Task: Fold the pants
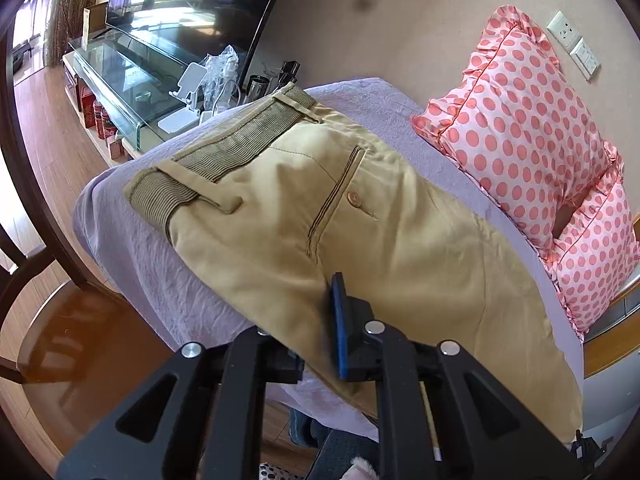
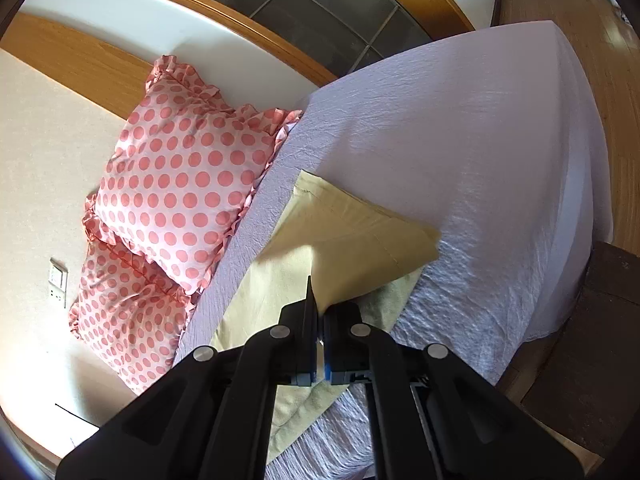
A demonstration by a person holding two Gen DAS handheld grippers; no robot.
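Observation:
Tan pants lie on a bed with a lavender sheet, waistband toward the far end, back pocket and button facing up. My left gripper is at the near edge of the pants around the seat; one blue-padded finger rests on top of the fabric, and the other finger is hidden under it. In the right wrist view my right gripper is shut on the pants' leg end, which is lifted and folded over the rest of the leg.
Two pink polka-dot pillows lie along the wall side of the bed. A TV stand with a screen, bottles and clutter stands beyond the bed's end. Wooden floor lies around the bed. A dark chair stands left.

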